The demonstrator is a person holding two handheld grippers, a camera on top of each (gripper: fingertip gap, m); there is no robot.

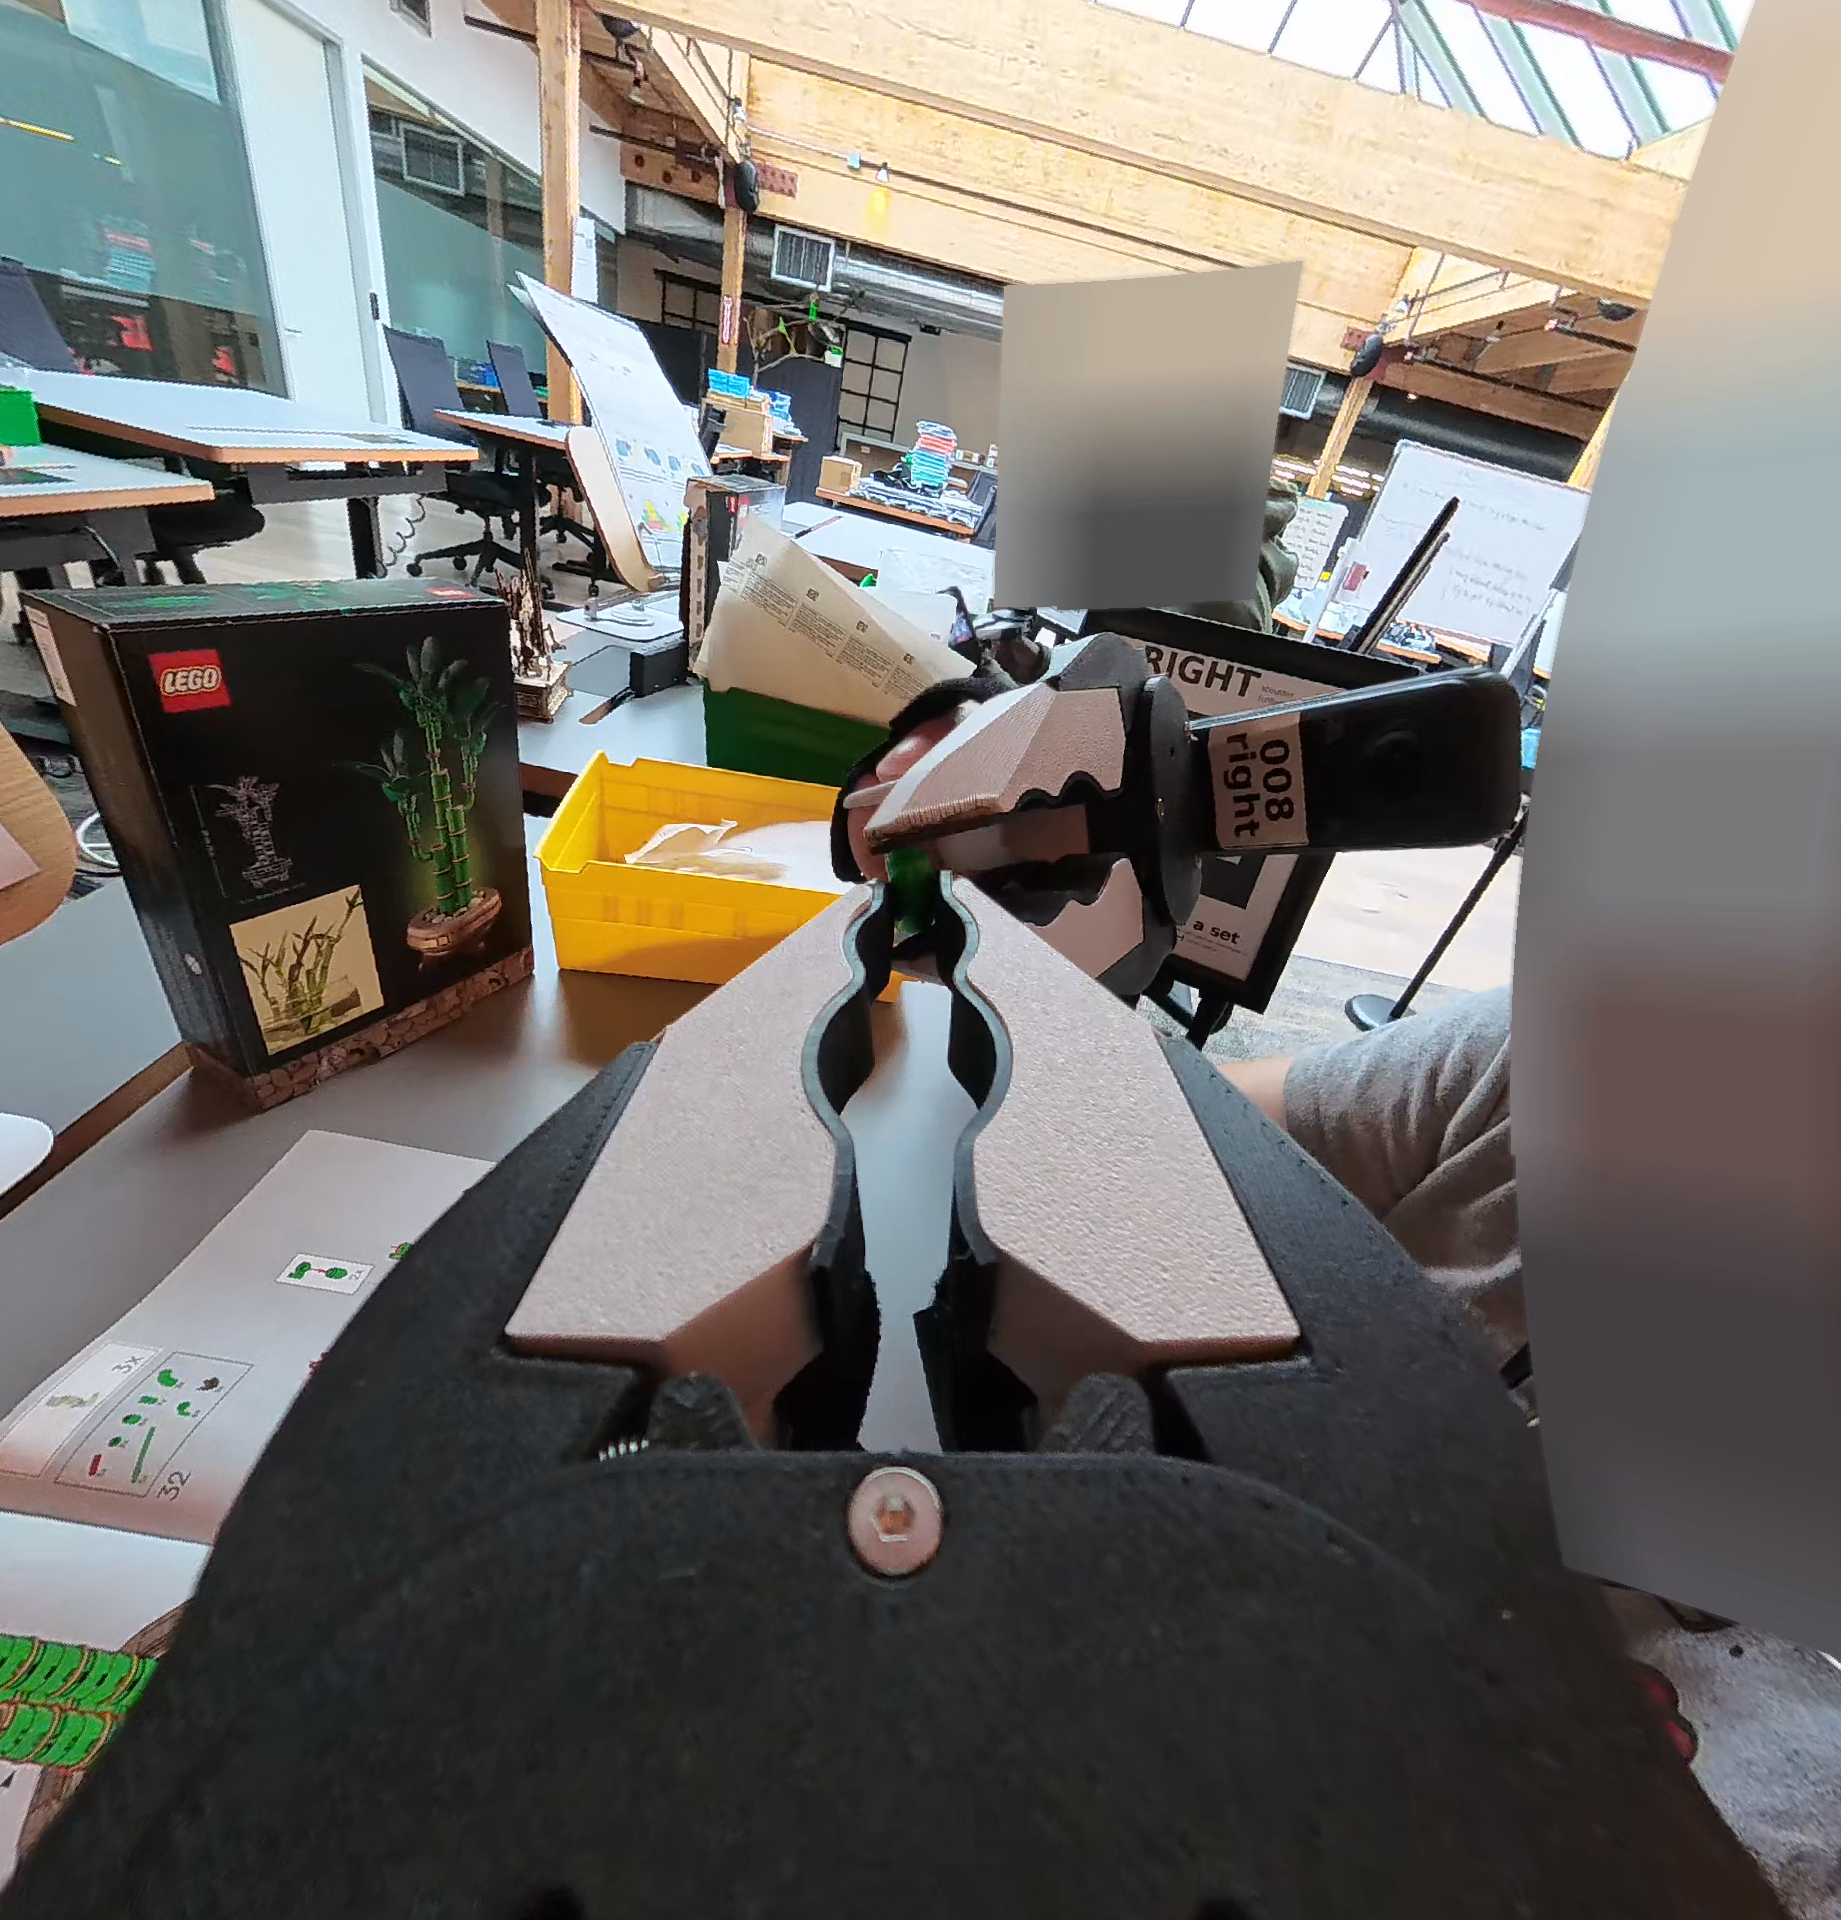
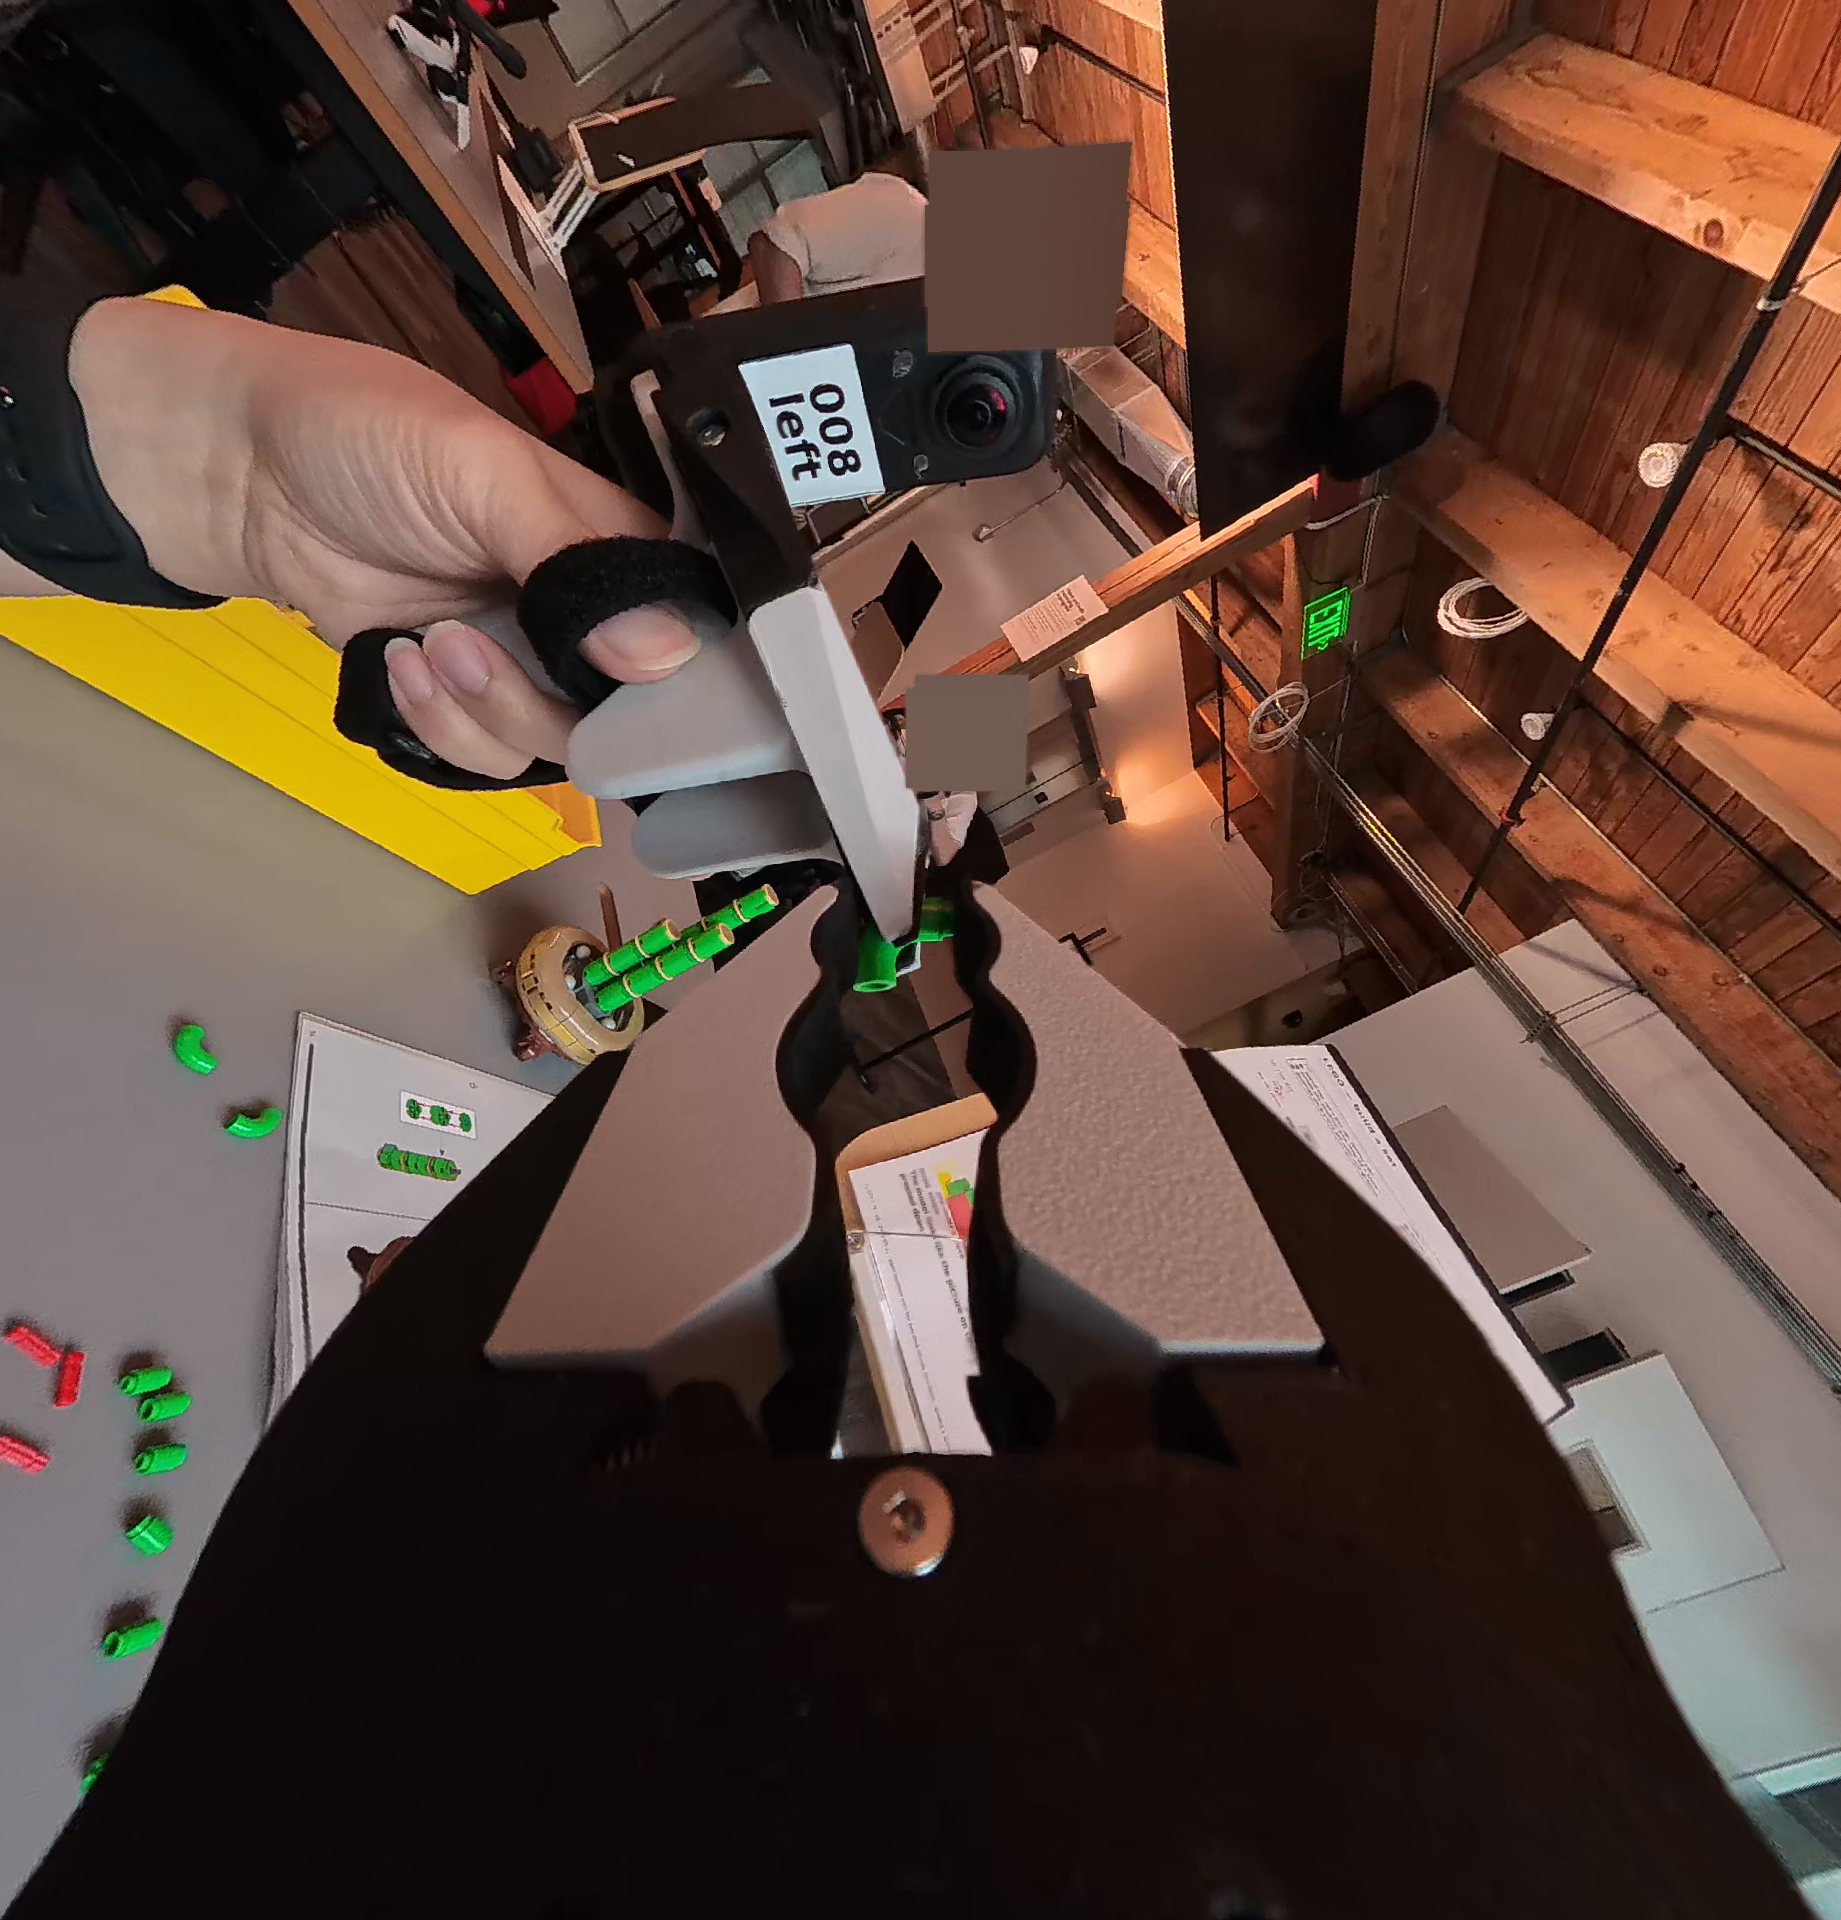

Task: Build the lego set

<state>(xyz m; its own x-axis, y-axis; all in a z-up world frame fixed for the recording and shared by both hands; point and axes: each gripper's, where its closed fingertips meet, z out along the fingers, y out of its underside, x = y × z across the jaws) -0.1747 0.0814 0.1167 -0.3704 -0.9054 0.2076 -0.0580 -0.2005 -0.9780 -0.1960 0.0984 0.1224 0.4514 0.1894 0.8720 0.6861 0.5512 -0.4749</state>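
Both grippers meet tip to tip above the table on a small green Lego piece point(image 1: 911, 888). My left gripper point(image 1: 908, 902) is shut on it from below. My right gripper point(image 1: 880, 831) comes in from the right, its jaws closed onto the same piece. In the right wrist view the green piece point(image 2: 876, 961) sits between my right gripper's tips point(image 2: 900, 914), with the left gripper's grey fingers point(image 2: 843, 727) wedged in from above. The bamboo stalk model point(image 2: 667, 951) lies on the table by its tan round base point(image 2: 568, 1003).
The Lego box point(image 1: 282, 821) stands at the left and a yellow bin point(image 1: 677, 883) behind the grippers. The open instruction booklet point(image 2: 396, 1164) lies on the table. Loose green pieces point(image 2: 152, 1403) and red pieces point(image 2: 38, 1351) are scattered at the left. A person's hand point(image 2: 324, 499) holds the left gripper. The grippers are tip to tip, or close to it.
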